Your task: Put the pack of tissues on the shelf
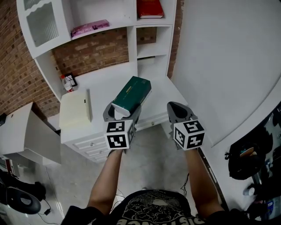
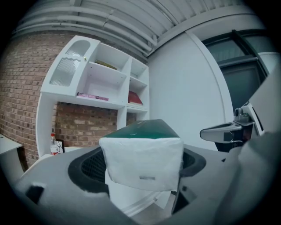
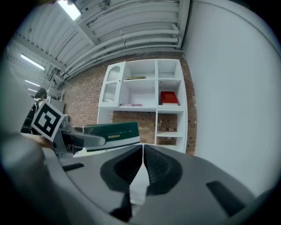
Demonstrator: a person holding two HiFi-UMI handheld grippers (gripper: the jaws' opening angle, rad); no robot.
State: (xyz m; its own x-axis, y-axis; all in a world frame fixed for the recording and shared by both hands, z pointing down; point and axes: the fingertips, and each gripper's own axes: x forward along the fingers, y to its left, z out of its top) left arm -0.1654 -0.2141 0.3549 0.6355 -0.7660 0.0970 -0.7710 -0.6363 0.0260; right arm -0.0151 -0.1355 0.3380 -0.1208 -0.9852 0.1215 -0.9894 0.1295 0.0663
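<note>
A dark green and white pack of tissues (image 1: pixel 131 96) is held up in front of the white shelf unit (image 1: pixel 131 41), with my left gripper (image 1: pixel 121 113) shut on its near end. In the left gripper view the pack (image 2: pixel 142 154) fills the space between the jaws. My right gripper (image 1: pixel 178 112) hovers beside it to the right, jaws shut with nothing between them (image 3: pixel 142 163). From the right gripper view the pack (image 3: pixel 112 132) shows at the left, held by the left gripper (image 3: pixel 81 140).
A pink packet (image 1: pixel 90 27) lies on the middle shelf and a red book (image 1: pixel 149 9) in the upper right cubby. A small red-capped bottle (image 1: pixel 66 82) stands on the white desk (image 1: pixel 105 81) at the left. A cream box (image 1: pixel 74 109) rests nearer. A white wall (image 1: pixel 228 57) runs along the right.
</note>
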